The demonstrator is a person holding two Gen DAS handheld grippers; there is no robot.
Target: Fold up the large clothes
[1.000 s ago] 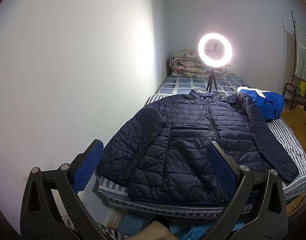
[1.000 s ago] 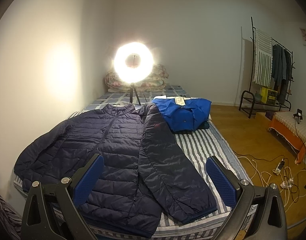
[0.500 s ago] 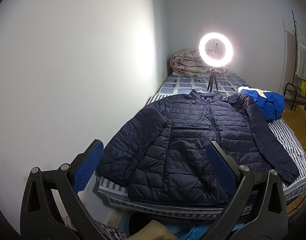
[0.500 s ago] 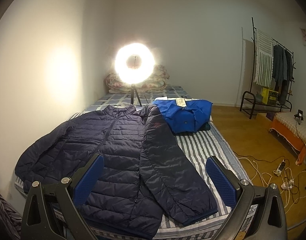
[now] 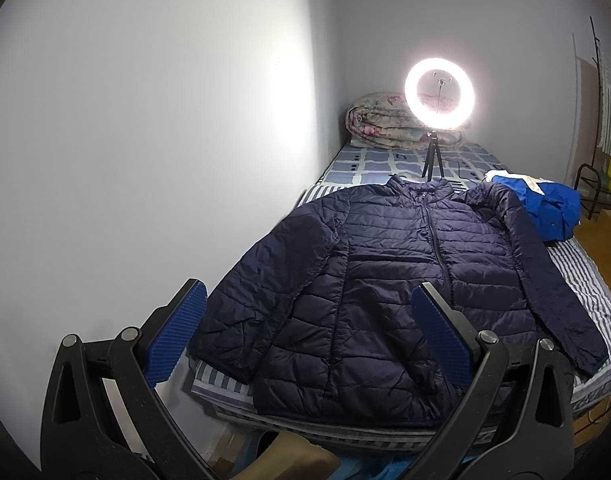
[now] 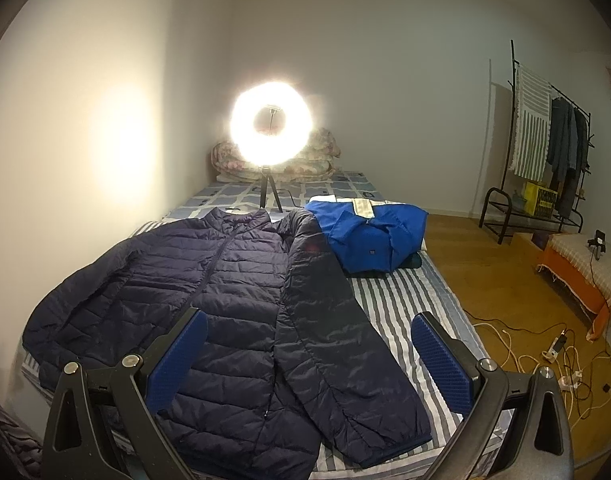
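Observation:
A navy quilted puffer jacket (image 5: 389,280) (image 6: 225,304) lies flat and zipped on the striped bed, collar toward the far end and both sleeves spread down its sides. My left gripper (image 5: 309,336) hangs open above the near hem on the jacket's left half, holding nothing. In the right wrist view my right gripper (image 6: 309,356) is open too, above the jacket's right sleeve (image 6: 345,340) and lower body. Neither gripper touches the cloth.
A folded blue garment (image 6: 369,240) (image 5: 545,208) lies at the bed's far right. A lit ring light on a tripod (image 6: 271,132) (image 5: 439,96) stands behind the collar, before a rolled quilt (image 5: 385,128). White wall on the left; wooden floor, cables (image 6: 545,356) and a clothes rack (image 6: 545,152) on the right.
Both views have drifted slightly, the left wrist camera pulling back a little from the bed. The jacket has not moved and both grippers stay open.

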